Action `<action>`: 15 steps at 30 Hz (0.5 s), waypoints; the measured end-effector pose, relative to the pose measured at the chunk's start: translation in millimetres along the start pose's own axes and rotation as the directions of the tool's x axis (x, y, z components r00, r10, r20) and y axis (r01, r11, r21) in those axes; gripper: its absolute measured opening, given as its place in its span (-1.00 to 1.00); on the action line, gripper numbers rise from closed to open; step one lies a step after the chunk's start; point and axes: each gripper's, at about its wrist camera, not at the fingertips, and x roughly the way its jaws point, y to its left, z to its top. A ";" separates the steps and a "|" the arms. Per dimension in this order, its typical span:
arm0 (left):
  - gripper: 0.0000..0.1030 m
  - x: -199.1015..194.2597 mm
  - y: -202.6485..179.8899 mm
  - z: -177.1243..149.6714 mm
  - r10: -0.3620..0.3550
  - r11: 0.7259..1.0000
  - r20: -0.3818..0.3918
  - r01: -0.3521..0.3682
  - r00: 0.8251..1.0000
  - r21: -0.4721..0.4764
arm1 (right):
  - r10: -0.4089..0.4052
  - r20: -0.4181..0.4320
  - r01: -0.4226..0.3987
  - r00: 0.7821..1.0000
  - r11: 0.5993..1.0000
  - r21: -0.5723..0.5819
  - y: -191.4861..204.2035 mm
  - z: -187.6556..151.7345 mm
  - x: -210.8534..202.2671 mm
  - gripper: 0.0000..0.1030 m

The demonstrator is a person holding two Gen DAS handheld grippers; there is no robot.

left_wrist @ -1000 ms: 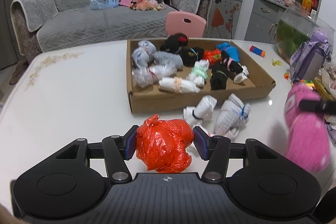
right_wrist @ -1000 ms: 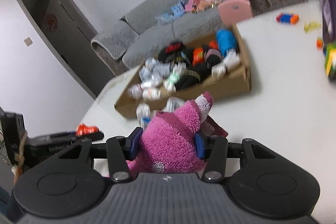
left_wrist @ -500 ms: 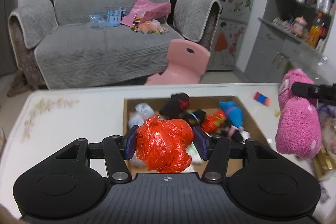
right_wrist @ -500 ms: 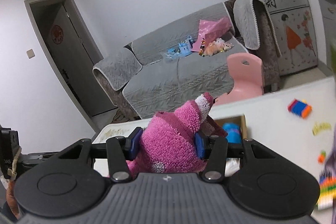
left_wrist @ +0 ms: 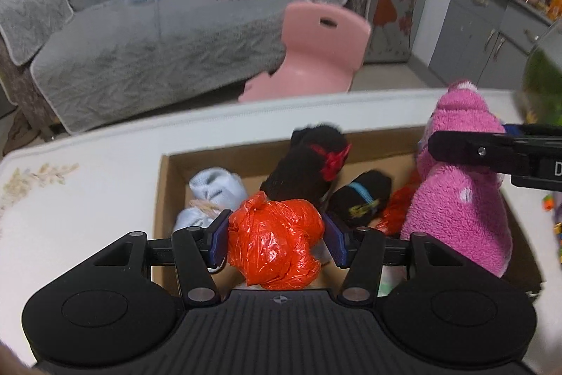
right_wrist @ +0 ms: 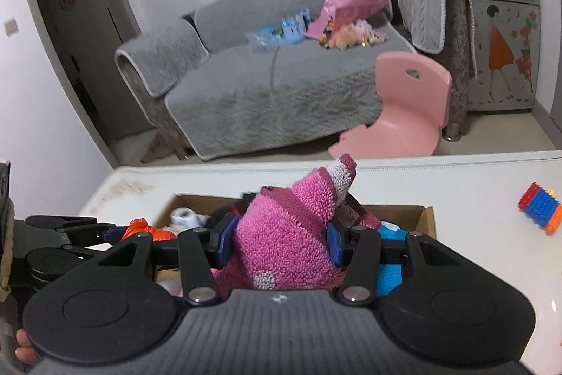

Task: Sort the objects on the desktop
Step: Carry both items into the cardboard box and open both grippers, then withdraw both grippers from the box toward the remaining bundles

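My left gripper [left_wrist: 275, 236] is squeezing a crumpled red plastic bag bundle [left_wrist: 275, 243] between its blue pads, hanging over the near part of the cardboard box [left_wrist: 165, 185]. My right gripper [right_wrist: 279, 243] is clamping a fuzzy pink sock bundle [right_wrist: 288, 234] over the box's right side. Inside the box, a black sock roll with a red tie [left_wrist: 309, 171] and a pale blue roll [left_wrist: 216, 187] are lying toward its far wall. The box is sitting on the white table [left_wrist: 87, 199]; beyond the table's far edge a pink chair [left_wrist: 323, 53] and a grey sofa [left_wrist: 147, 48] are standing.

Inside the brown cardboard box [left_wrist: 165, 199], bundles were black with red bow [left_wrist: 309, 171], pale blue [left_wrist: 216, 187]; above it, crinkled orange-red [left_wrist: 275, 243] and fuzzy pink, white-dotted [left_wrist: 460, 192].
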 end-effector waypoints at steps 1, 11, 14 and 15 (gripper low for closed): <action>0.21 8.1 1.4 -2.0 0.005 1.000 -0.014 -0.005 1.000 -0.002 | -0.008 -0.010 0.008 1.000 1.000 -0.007 -0.7 -2.3 7.3 -0.09; 0.72 -12.8 1.5 -15.9 0.027 0.999 0.018 -0.027 0.999 0.030 | -0.043 0.043 0.046 0.998 0.997 -0.058 6.9 -9.2 -6.9 0.99; 0.72 -44.2 3.5 -24.4 0.001 1.000 0.059 -0.003 0.998 0.026 | -0.020 0.099 0.024 0.995 0.999 -0.046 9.0 -6.0 -37.5 0.99; 0.72 -57.6 3.7 -30.6 0.000 1.000 0.080 -0.002 0.997 0.029 | -0.013 0.117 0.019 0.993 0.999 -0.048 9.9 -7.6 -51.1 0.99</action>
